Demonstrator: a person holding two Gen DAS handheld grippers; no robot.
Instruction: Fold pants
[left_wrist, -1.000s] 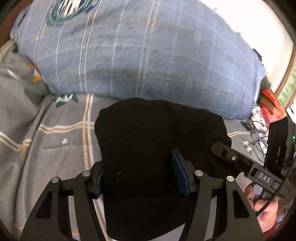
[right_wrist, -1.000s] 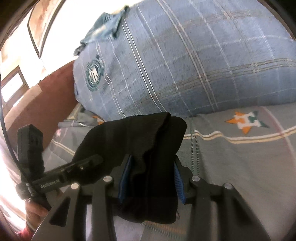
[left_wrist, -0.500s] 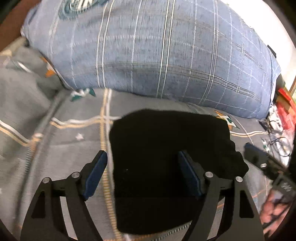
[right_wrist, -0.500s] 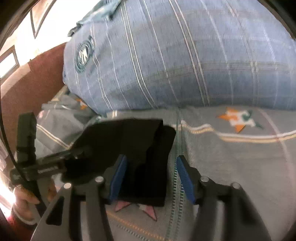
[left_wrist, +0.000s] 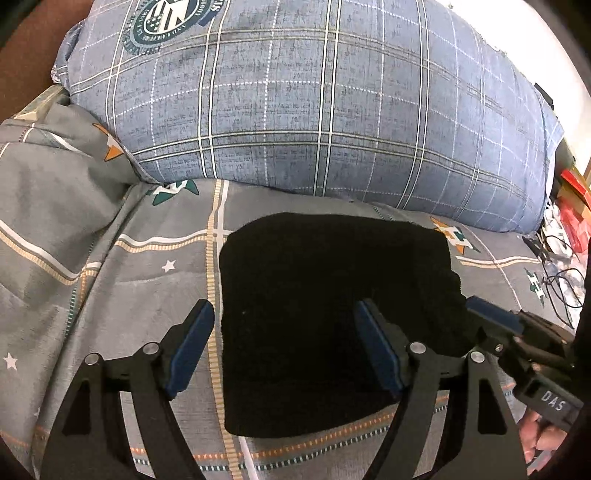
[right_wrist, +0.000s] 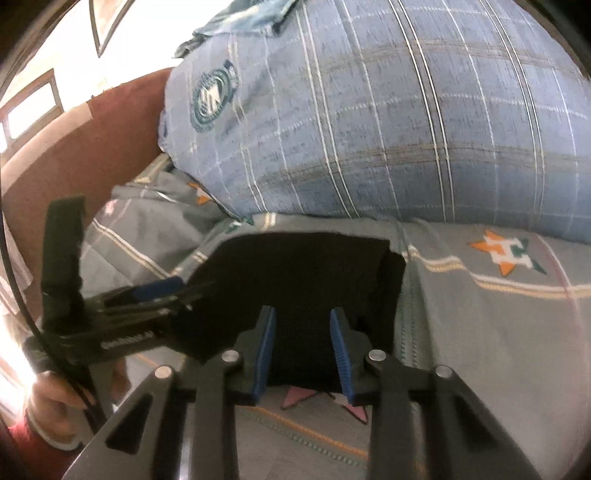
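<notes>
The black pants (left_wrist: 332, 310) lie folded into a compact rectangle on the grey patterned bedsheet (left_wrist: 110, 295), just in front of a blue plaid pillow (left_wrist: 314, 103). My left gripper (left_wrist: 284, 339) is open and empty above the pants' near left edge, its fingers wide apart. My right gripper (right_wrist: 303, 343) is open over the near right end of the pants (right_wrist: 306, 273), fingers apart, holding nothing. The right gripper also shows at the right edge of the left wrist view (left_wrist: 517, 336), and the left gripper at the left of the right wrist view (right_wrist: 140, 302).
A crumpled grey blanket (left_wrist: 48, 177) lies to the left. A brown headboard (right_wrist: 74, 155) rises behind the pillow. Cables and red items (left_wrist: 565, 236) lie beyond the bed's right side.
Both grippers have let go of the pants and pulled back. The folded pants now lie flat on the sheet. My right gripper's fingers have come closer together than half a second ago.
</notes>
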